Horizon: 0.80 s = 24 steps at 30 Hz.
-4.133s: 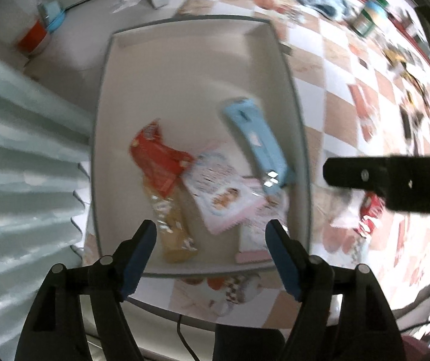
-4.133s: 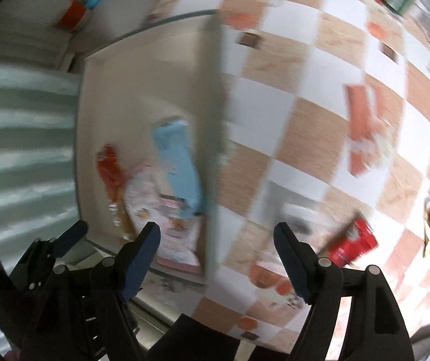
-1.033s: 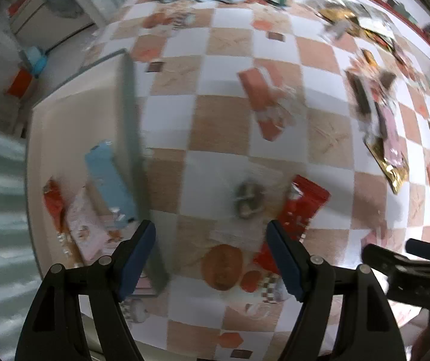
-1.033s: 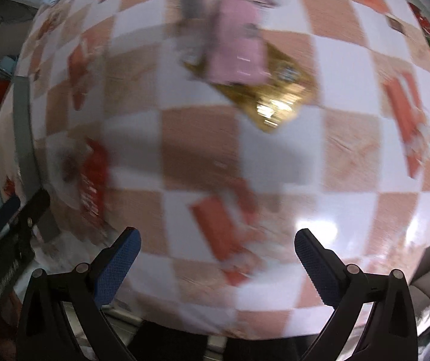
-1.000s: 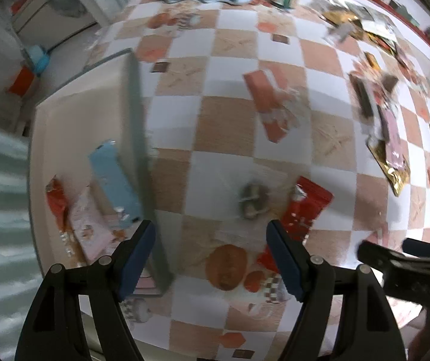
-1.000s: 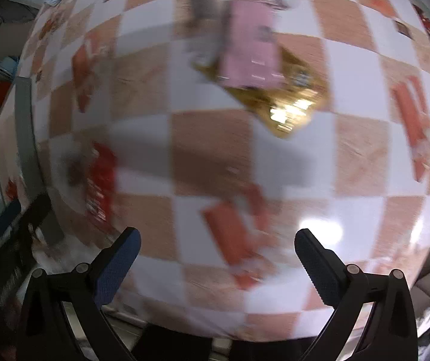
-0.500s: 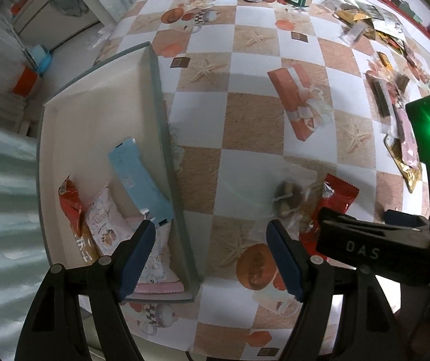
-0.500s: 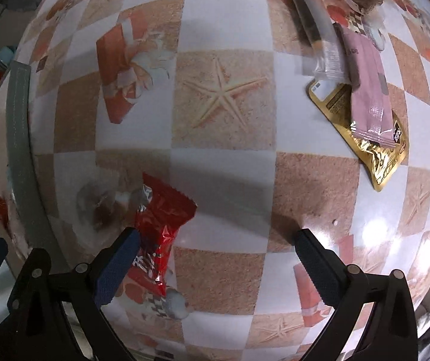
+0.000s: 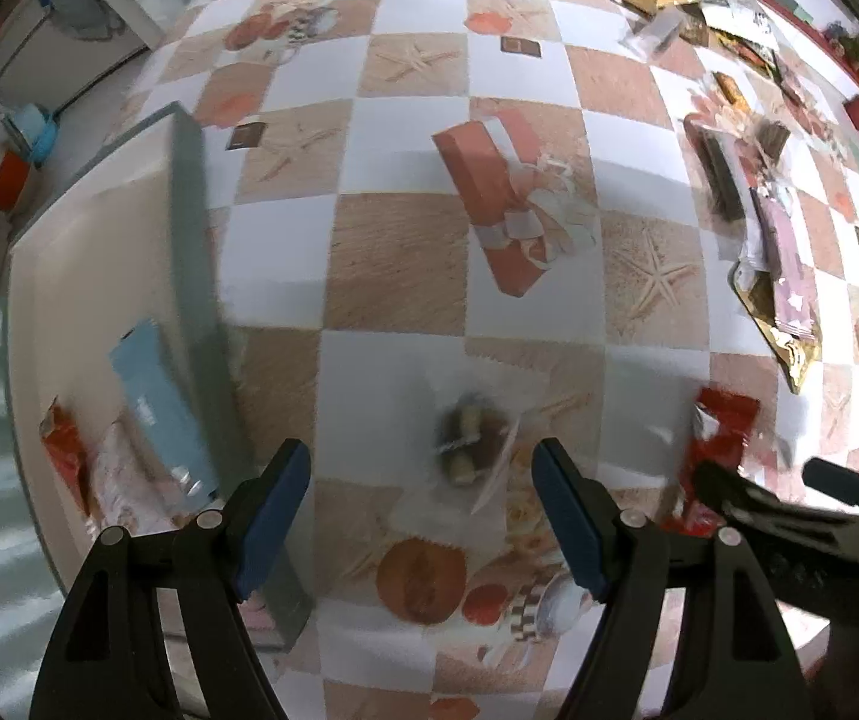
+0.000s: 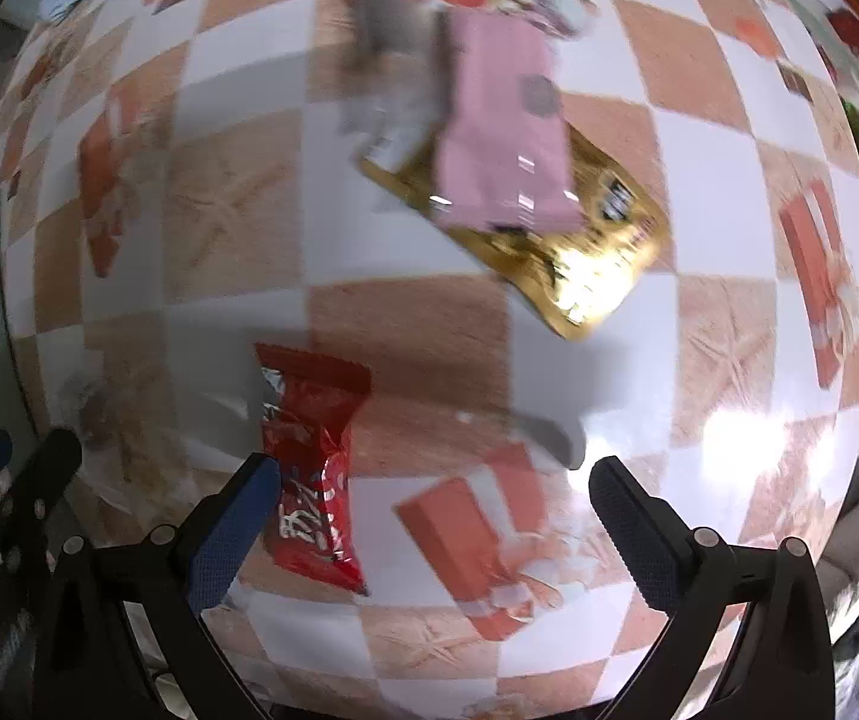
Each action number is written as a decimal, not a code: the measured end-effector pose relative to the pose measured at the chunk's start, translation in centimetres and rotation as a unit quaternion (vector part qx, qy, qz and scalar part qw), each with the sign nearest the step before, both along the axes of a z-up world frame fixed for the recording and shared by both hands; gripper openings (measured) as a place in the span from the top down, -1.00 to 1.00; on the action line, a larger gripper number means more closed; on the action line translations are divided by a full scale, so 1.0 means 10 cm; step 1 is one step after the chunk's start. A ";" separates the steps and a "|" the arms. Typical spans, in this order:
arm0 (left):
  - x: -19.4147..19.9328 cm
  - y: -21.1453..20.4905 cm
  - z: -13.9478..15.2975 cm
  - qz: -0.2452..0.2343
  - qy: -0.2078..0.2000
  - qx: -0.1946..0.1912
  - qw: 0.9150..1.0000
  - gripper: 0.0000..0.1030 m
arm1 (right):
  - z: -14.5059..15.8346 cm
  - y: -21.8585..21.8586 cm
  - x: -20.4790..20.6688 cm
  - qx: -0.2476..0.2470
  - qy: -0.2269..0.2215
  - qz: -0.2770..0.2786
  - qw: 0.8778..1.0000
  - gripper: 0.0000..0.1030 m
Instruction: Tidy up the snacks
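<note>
Lying beside left gripper (image 9: 421, 483) open jaws, clear-wrapped snack (image 9: 470, 438)

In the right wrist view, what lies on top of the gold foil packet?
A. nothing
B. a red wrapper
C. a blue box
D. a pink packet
D: the pink packet overlaps the upper part of the gold foil packet, while the red wrapper lies apart, nearer the camera.
</note>
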<state>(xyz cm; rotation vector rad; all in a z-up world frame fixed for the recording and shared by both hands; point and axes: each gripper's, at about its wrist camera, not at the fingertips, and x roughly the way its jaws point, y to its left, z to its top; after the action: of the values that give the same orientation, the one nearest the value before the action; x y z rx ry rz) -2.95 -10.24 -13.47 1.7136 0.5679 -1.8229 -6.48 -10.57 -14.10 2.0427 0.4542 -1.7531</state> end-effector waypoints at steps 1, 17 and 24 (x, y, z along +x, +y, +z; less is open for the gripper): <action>-0.03 -0.01 -0.04 -0.002 -0.001 0.002 1.000 -0.54 | 0.00 0.01 -0.02 0.001 -0.001 -0.003 1.000 -1.00; -0.09 -0.18 -0.36 0.004 -0.030 0.026 0.999 -0.57 | -0.19 0.04 0.12 0.012 -0.009 0.014 1.000 -1.00; -0.10 -0.12 -0.34 -0.008 -0.034 0.026 0.999 -0.54 | -0.24 -0.02 -0.05 0.027 -0.031 0.026 0.999 -1.00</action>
<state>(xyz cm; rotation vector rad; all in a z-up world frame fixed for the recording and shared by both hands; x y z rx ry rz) -3.94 -11.41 -16.84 1.8118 0.5795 -1.7670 -6.96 -10.80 -16.50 2.0972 0.5354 -1.6583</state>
